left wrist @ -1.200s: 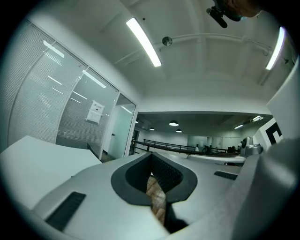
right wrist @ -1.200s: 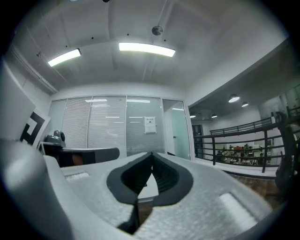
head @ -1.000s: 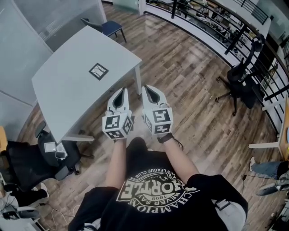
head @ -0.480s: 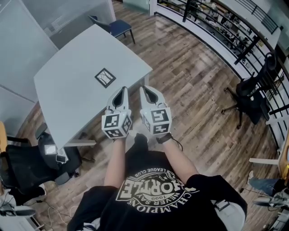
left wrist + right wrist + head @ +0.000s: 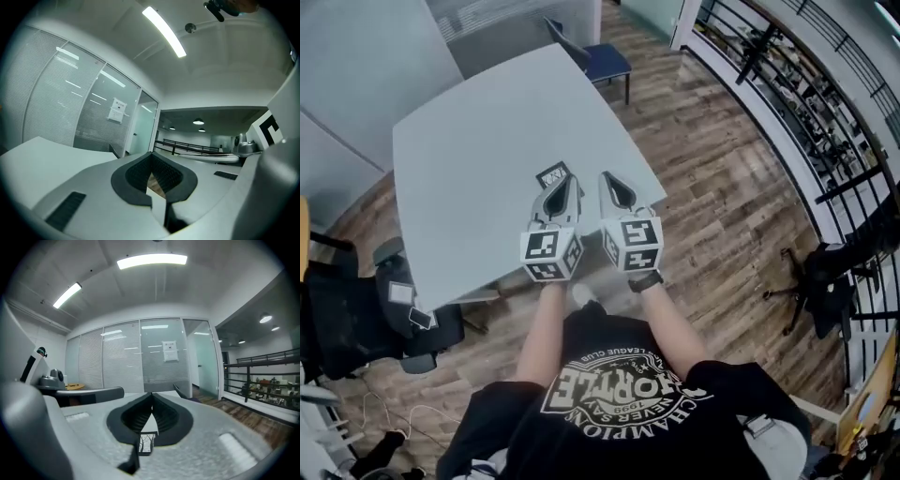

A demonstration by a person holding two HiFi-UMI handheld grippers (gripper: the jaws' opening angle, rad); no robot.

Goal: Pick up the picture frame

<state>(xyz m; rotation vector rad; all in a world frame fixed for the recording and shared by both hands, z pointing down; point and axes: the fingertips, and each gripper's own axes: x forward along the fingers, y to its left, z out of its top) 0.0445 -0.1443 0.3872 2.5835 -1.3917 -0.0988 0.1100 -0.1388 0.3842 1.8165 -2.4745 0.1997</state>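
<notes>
The picture frame (image 5: 551,174) is small and dark-edged and lies flat on the grey table (image 5: 469,169) near its front right edge. In the head view my left gripper (image 5: 571,178) is held level over the table, its tip right beside the frame and covering part of it. My right gripper (image 5: 606,175) hangs parallel just to the right, over the table edge. Both are shut with nothing in them. In the right gripper view the frame (image 5: 147,442) shows through the gap below the closed jaws of the right gripper (image 5: 151,394). The left gripper (image 5: 151,154) looks past the table to the floor.
A blue chair (image 5: 605,60) stands at the table's far corner. A black office chair (image 5: 352,328) sits at the left, another (image 5: 832,291) on the wooden floor at the right. A black railing (image 5: 787,89) runs along the right; glass partitions (image 5: 140,357) stand behind the table.
Both grippers have come forward together from over the floor to over the table's edge. The picture frame now lies at the left gripper's tip. Jaws stayed shut.
</notes>
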